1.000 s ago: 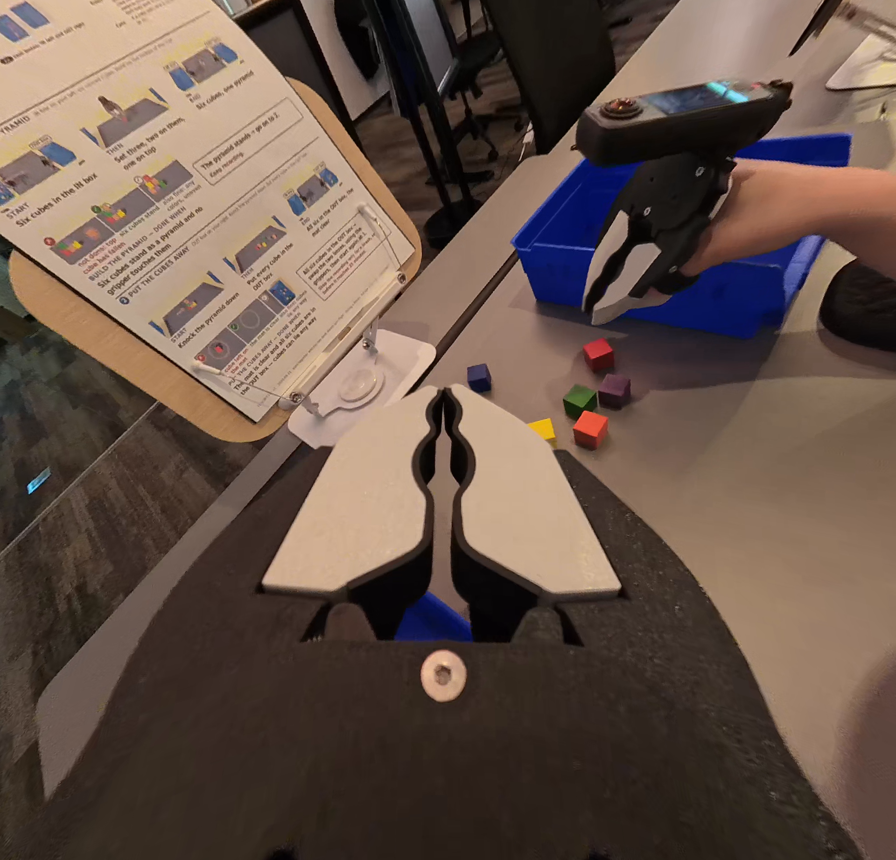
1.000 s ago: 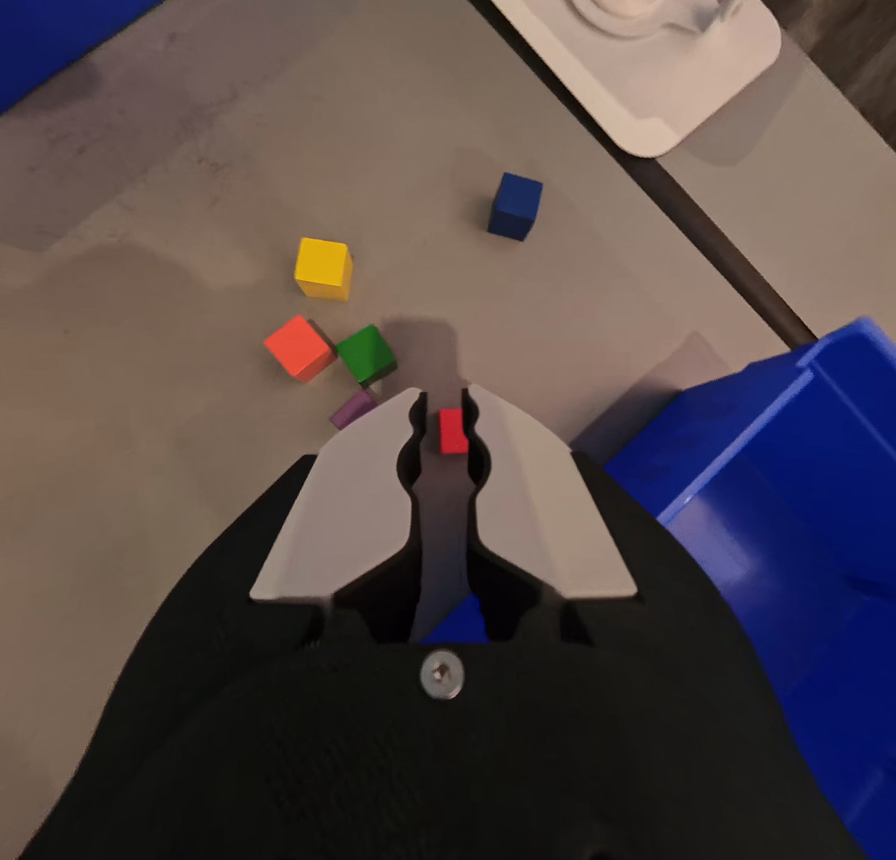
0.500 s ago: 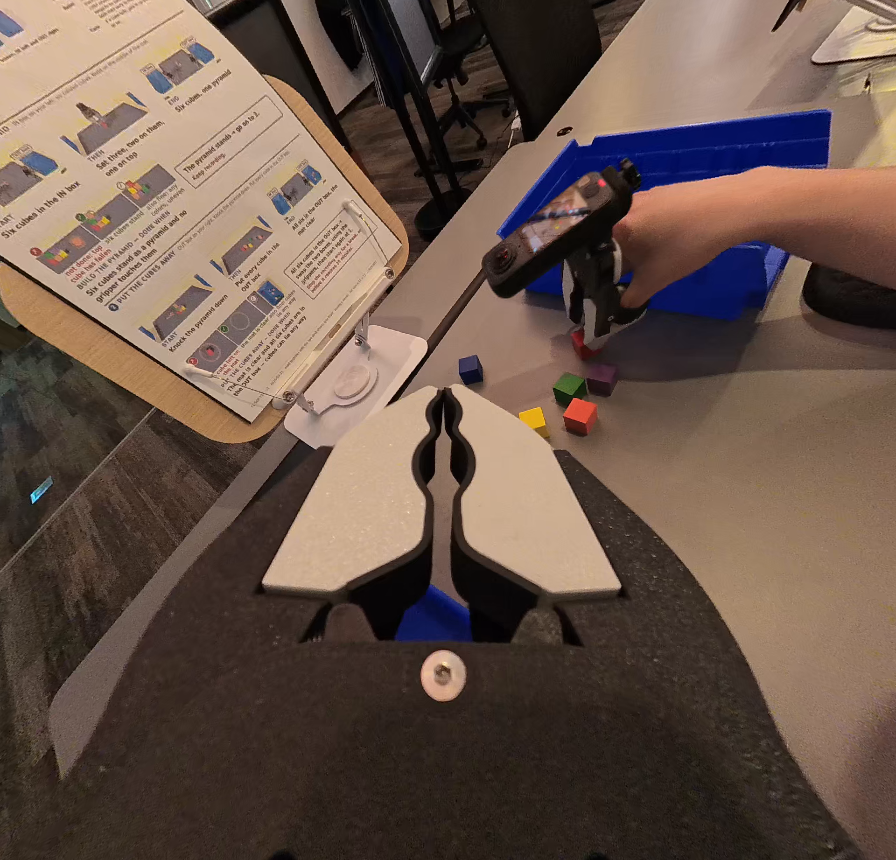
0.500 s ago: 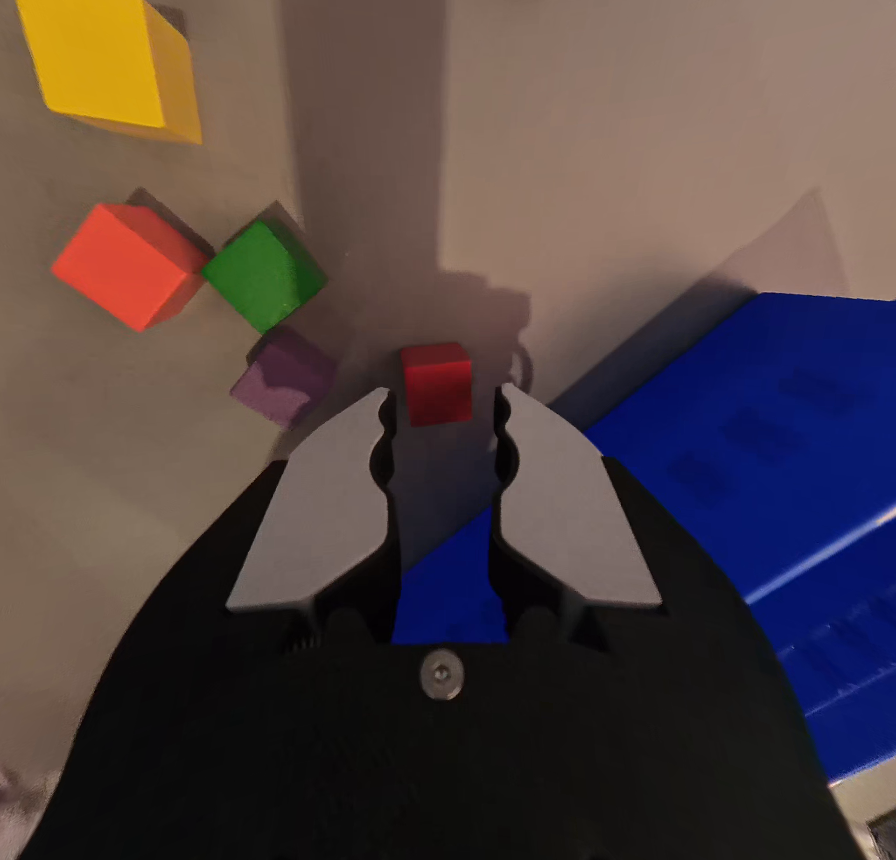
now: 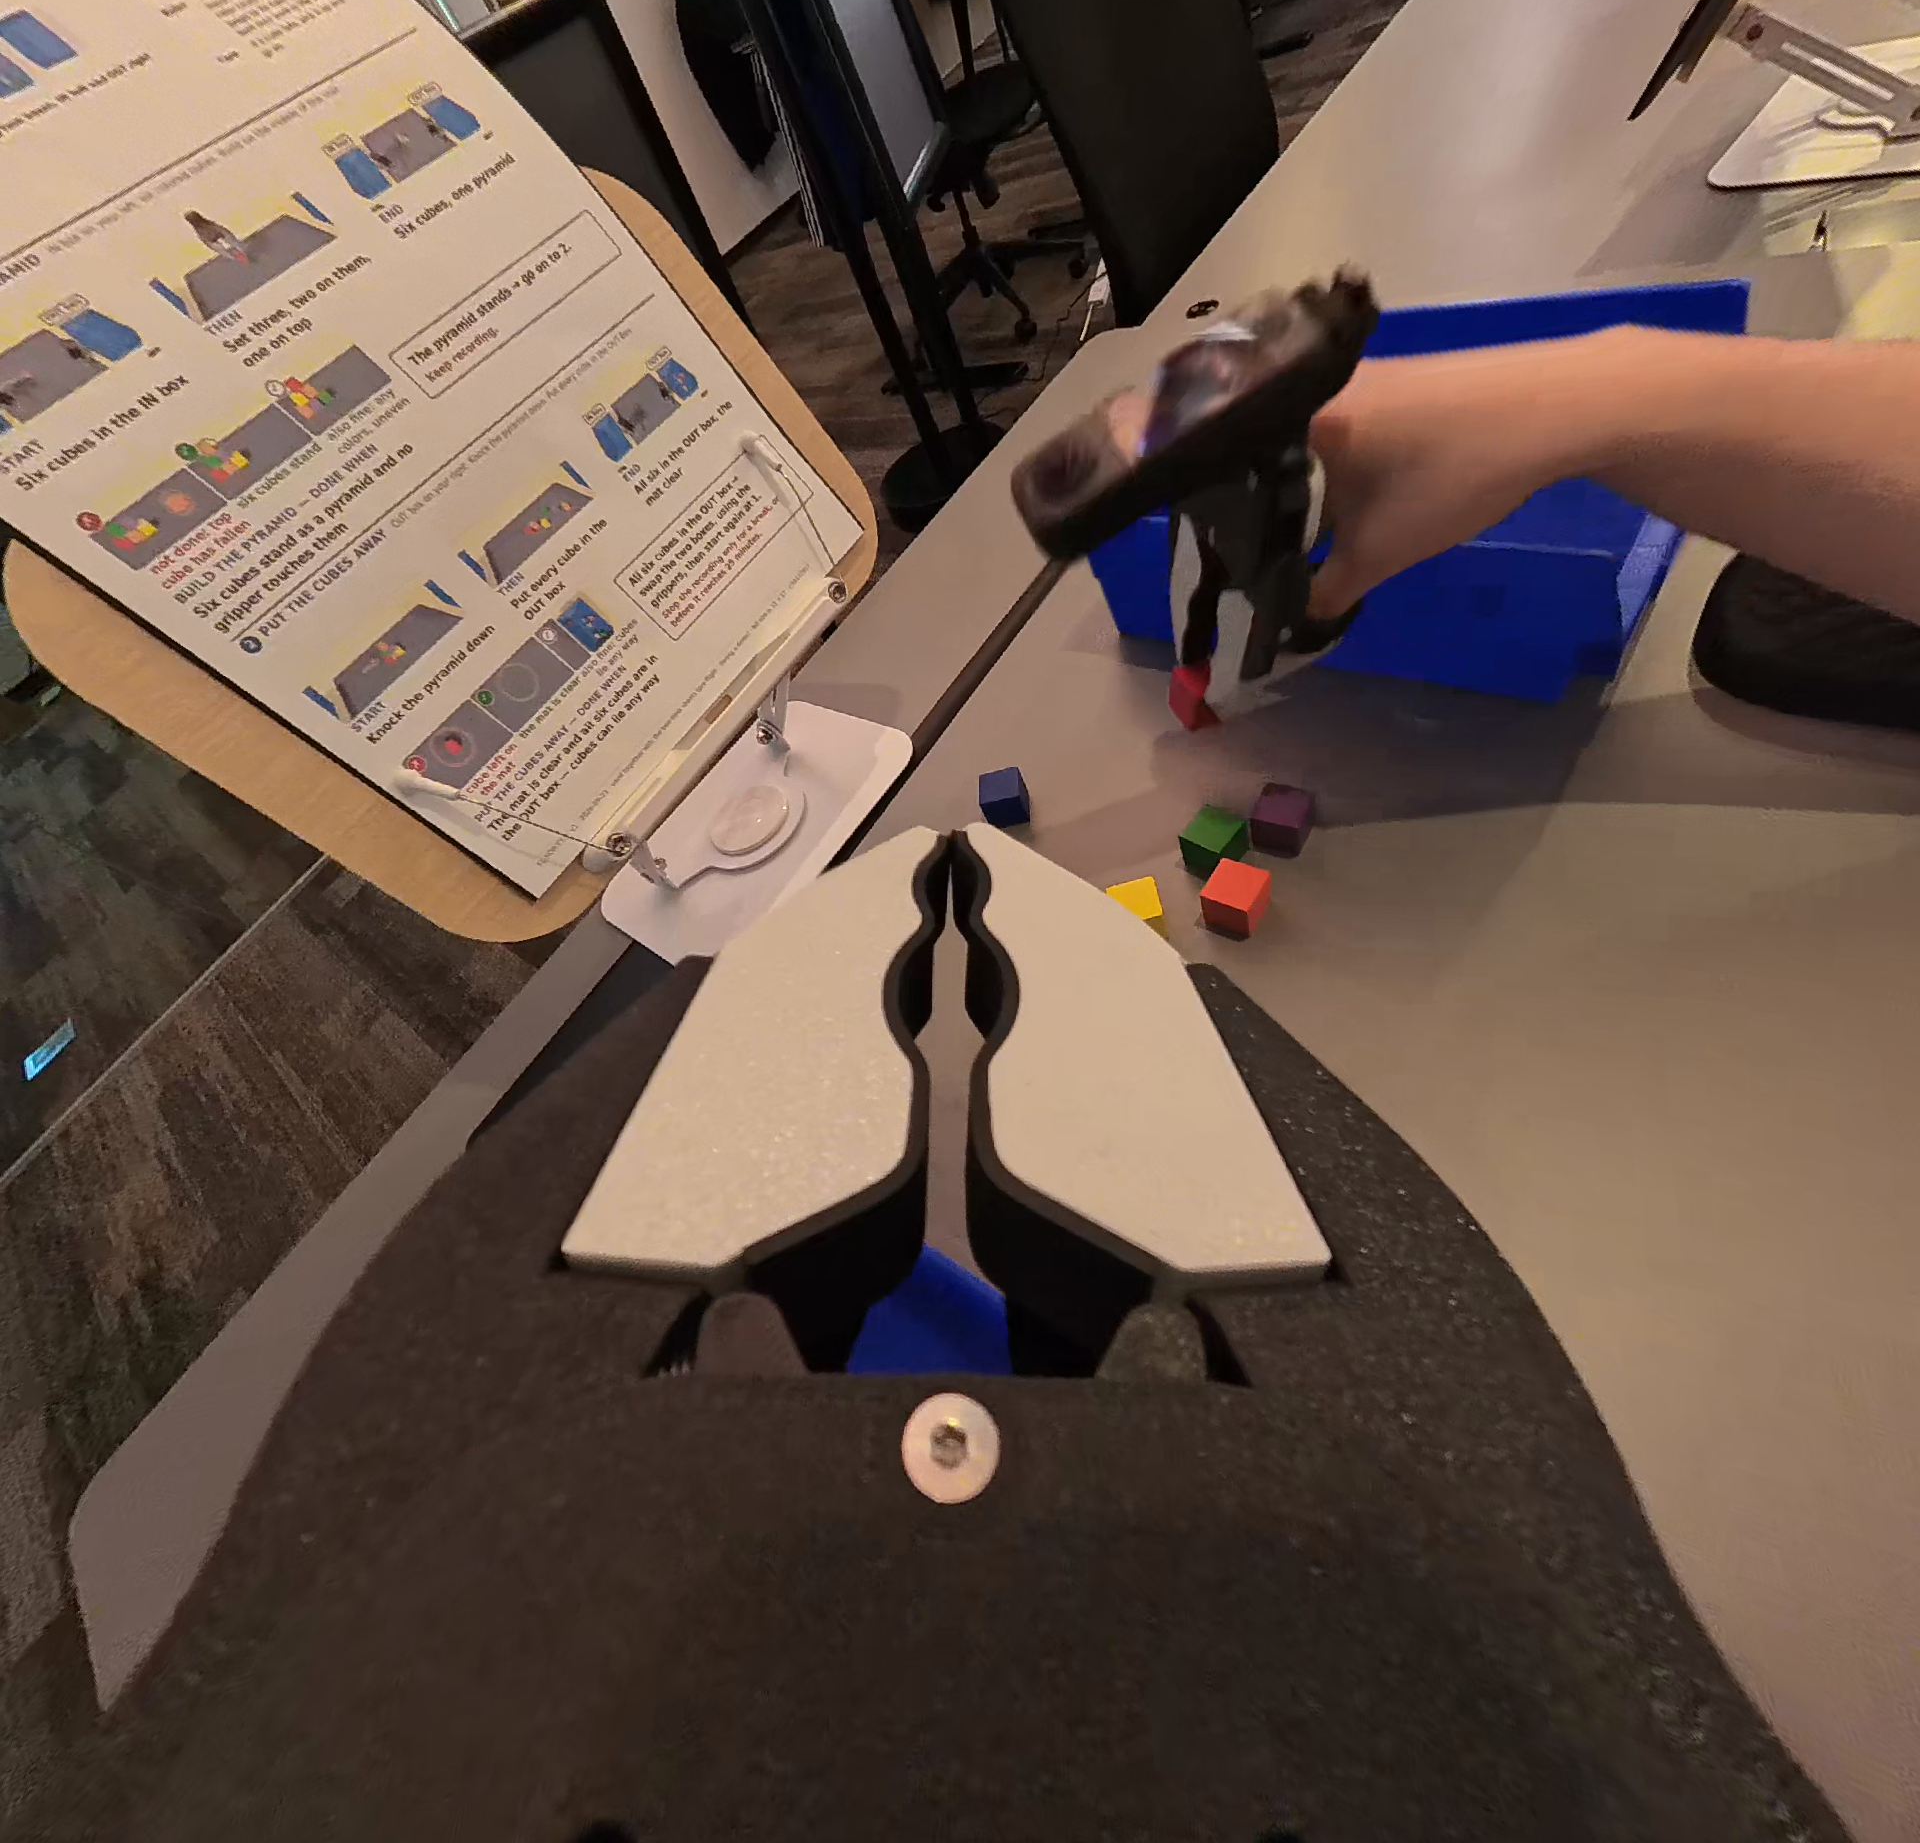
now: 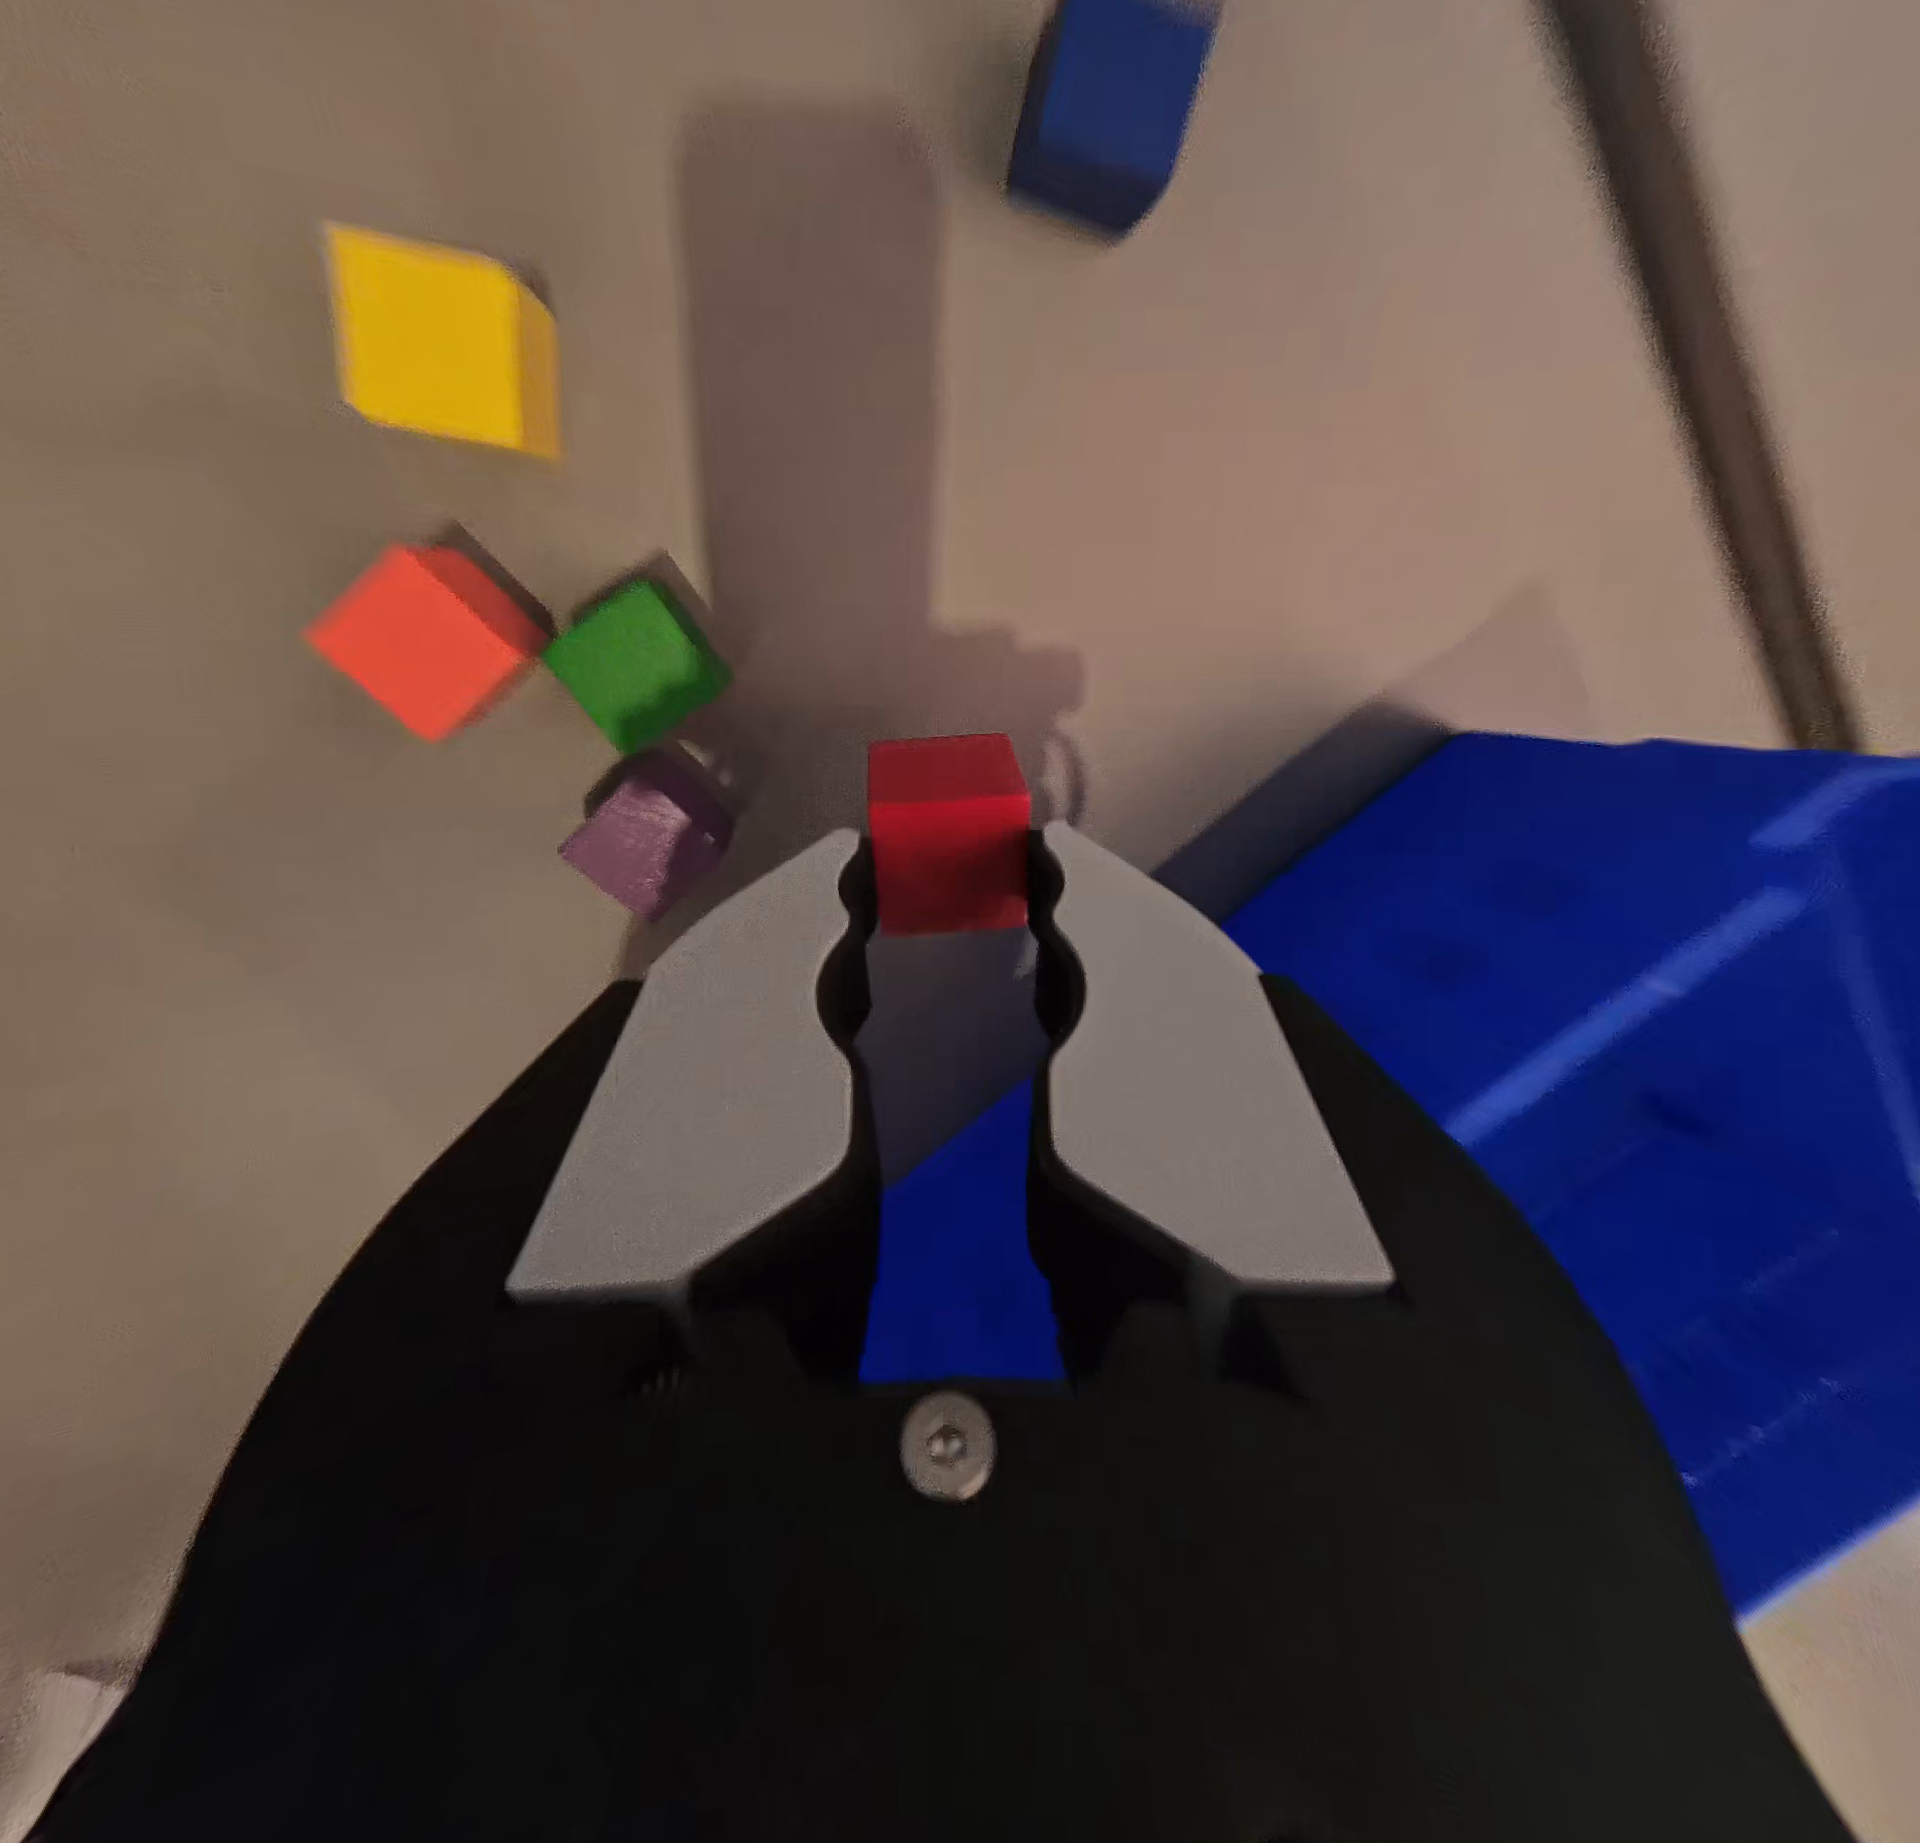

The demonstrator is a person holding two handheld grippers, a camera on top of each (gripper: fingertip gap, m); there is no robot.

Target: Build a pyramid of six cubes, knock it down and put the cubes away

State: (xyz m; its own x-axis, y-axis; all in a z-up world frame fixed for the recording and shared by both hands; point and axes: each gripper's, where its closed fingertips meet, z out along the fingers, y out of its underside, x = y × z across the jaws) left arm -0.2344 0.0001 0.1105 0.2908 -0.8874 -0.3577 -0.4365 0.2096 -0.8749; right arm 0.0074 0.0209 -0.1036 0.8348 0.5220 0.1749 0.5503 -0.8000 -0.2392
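**Red cube in the right claw, five still loose on the table**

Left wrist view: the left gripper (image 5: 951,843) is clenched on nothing, fingers pressed together, hovering over the near part of the grey table (image 5: 1558,1118). Farther off, the right gripper (image 5: 1210,687), blurred, holds the red cube (image 5: 1192,697) at its tips, seemingly just clear of the table in front of the blue bin (image 5: 1455,609) by the far edge. The blue cube (image 5: 1004,794) sits alone near the table's left edge, beside the instruction sheet stand (image 5: 748,817); green cube (image 5: 1211,837), purple cube (image 5: 1282,817), orange cube (image 5: 1234,895) and yellow cube (image 5: 1137,900) cluster nearer the middle.

Right wrist view: the right gripper (image 6: 948,858) is grasping the red cube (image 6: 948,832), pinched only at the fingertips. The purple cube (image 6: 649,843) lies just beside the left finger.

The shallow tip grip looks the weak point: a quick swing could let the cube twist out, and a low pass might nudge the purple or green cube (image 6: 634,663).
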